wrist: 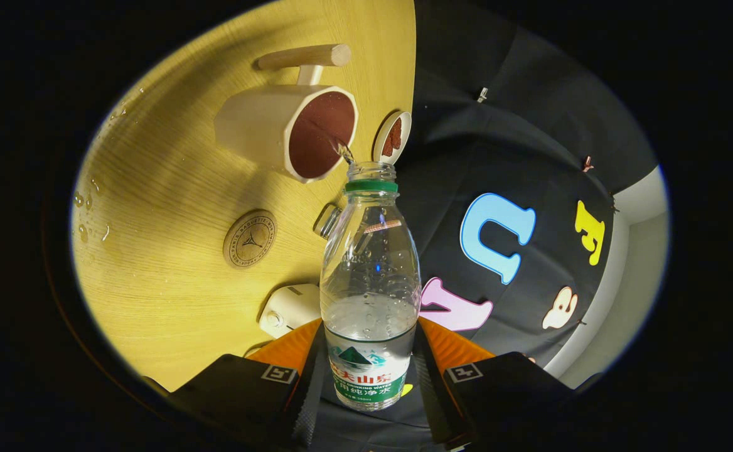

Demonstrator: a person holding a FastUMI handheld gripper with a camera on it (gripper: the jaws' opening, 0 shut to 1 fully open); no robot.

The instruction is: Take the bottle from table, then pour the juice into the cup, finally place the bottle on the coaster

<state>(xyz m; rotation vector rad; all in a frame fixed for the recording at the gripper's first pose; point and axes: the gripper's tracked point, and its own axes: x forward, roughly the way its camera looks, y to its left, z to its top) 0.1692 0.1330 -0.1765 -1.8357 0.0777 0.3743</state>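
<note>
I hold the bottle (pixel 369 276) between my fingers (pixel 369 376); both of them press on its lower part, one at each side of the label, so they are closed on it as far as its body allows. The bottle is clear plastic with a green ring under its open mouth, and it has no cap. It is about one third full of clear liquid, and small drops stick to the inside of its wall. The whole scene looks turned on its side, so the bottle is tilted, and a thin stream of liquid goes from its mouth into the cup (pixel 288 132).

The cup is just beyond the mouth of the bottle. It is pale outside and dark red-brown inside, and it has a wooden handle (pixel 307 58) at its far side. Just right of the cup, near the edge of the worktop (pixel 172 207), stands a small round dish (pixel 393 137) with something red-brown in it. The round coaster (pixel 250 238) lies on the yellow wood worktop, nearer to me than the cup and well apart from it. A small white device (pixel 290 309) sits close to my left finger. A small clear object (pixel 327 221) lies just beside the bottle's shoulder; I cannot tell what it is. Some water drops (pixel 87 213) lie on the worktop at the left.
</note>
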